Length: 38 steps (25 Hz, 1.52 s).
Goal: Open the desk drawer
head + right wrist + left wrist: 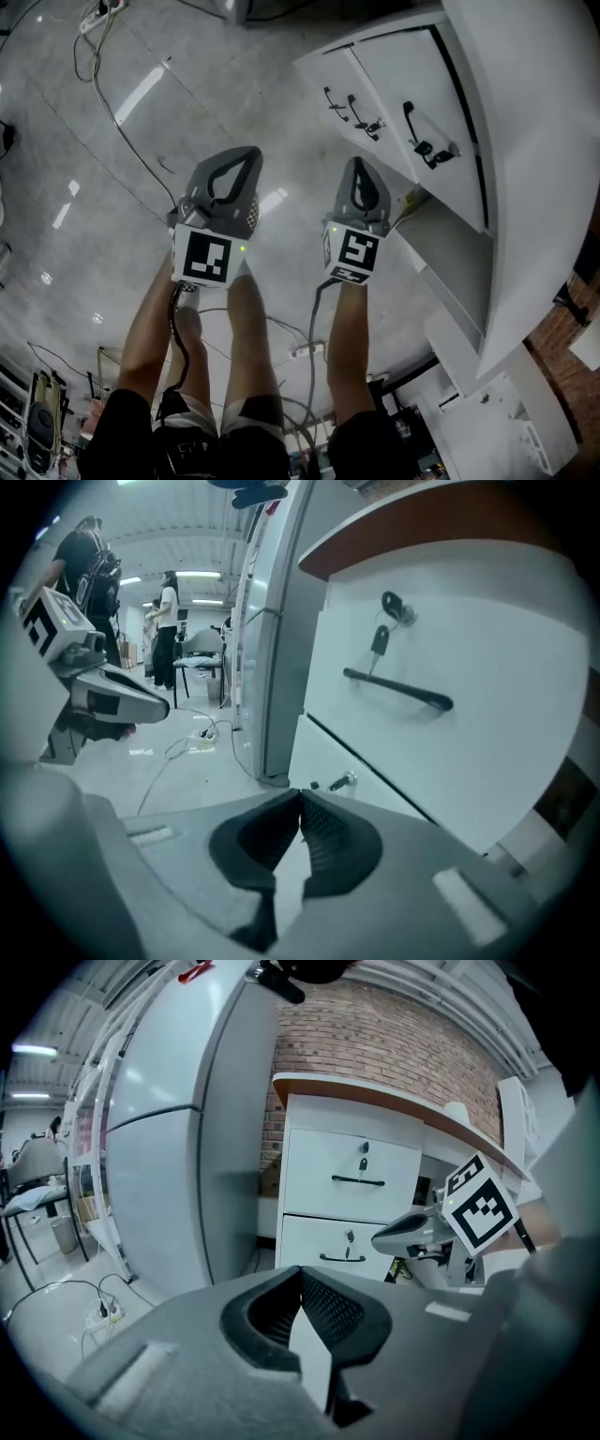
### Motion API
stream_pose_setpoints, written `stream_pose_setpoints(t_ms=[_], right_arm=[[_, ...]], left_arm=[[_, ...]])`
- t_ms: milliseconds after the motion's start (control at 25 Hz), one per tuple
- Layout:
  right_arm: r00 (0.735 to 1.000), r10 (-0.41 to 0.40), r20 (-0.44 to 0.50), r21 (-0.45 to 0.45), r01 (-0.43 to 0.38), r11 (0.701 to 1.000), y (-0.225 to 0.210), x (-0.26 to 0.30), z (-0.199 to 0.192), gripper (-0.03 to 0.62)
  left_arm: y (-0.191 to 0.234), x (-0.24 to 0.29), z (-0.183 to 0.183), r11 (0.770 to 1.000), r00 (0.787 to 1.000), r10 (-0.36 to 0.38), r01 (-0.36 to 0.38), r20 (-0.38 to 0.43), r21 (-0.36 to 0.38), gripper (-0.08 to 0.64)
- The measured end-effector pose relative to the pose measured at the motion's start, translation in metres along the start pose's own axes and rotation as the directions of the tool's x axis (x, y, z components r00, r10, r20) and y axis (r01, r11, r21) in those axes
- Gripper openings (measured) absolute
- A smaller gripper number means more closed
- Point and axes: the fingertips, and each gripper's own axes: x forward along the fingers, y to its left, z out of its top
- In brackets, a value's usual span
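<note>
A white desk unit (pixel 525 141) stands at the right, with two drawers one above the other. The upper drawer (pixel 450 649) has a black bar handle (pixel 398 688) and a key (pixel 380 641) in its lock. The lower drawer (pixel 328 1241) has its own handle (pixel 342 1258). Both drawers look shut. My left gripper (pixel 251 154) and right gripper (pixel 359 163) are held side by side over the floor, short of the drawer fronts and touching nothing. Jaw tips meet in the left gripper view (pixel 300 1271) and in the right gripper view (pixel 300 795), with nothing between them.
A tall grey cabinet (pixel 178 1147) stands left of the desk against a brick wall (pixel 375 1035). Cables (pixel 112 103) and a power strip (pixel 105 1312) lie on the glossy floor. People (pixel 167 621) stand far back by a chair. My legs are below the grippers.
</note>
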Motion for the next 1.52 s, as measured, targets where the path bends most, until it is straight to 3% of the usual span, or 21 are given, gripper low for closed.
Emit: stream_pose_setpoints(t_ms=[200,280,360,560,680,880,1400,1520], right_arm=[[0.998,0.007,-0.063,-0.073,-0.011,0.997,-0.001,0.028,-0.016,0.008],[0.996,0.006,-0.087,-0.1,-0.015,0.995,-0.004,0.035,-0.021,0.115],[0.993,0.004,-0.114,-0.127,-0.018,0.992,-0.007,0.041,-0.026,0.129],[0.981,-0.008,-0.194,-0.255,-0.042,0.966,-0.01,0.063,-0.038,0.242],[0.973,-0.025,-0.23,-0.31,-0.049,0.949,-0.013,0.071,-0.041,0.264],[0.966,-0.024,-0.258,-0.382,-0.08,0.921,-0.009,0.087,-0.045,0.279],[0.928,-0.054,-0.367,-0.463,-0.132,0.876,-0.005,0.113,-0.066,0.278],[0.927,-0.11,-0.359,-0.526,-0.103,0.844,-0.011,0.115,-0.068,0.225]], left_arm=[[0.002,0.009,-0.018,1.0,1.0,0.003,-0.004,-0.028,-0.013,0.009],[0.001,0.008,-0.021,1.0,0.999,0.003,-0.004,-0.033,-0.022,0.009],[-0.001,0.008,-0.021,1.0,0.999,0.002,-0.003,-0.035,-0.024,0.009],[-0.001,0.01,-0.018,1.0,0.999,-0.004,0.003,-0.039,-0.029,0.009],[-0.002,0.009,-0.018,0.999,0.999,-0.002,0.0,-0.045,-0.038,0.009],[-0.002,0.007,-0.028,0.999,0.998,0.002,-0.005,-0.068,-0.045,0.009],[0.009,0.004,-0.04,0.997,0.995,0.025,-0.032,-0.094,-0.068,0.009],[0.01,0.002,-0.043,0.997,0.995,0.03,-0.037,-0.1,-0.073,0.009]])
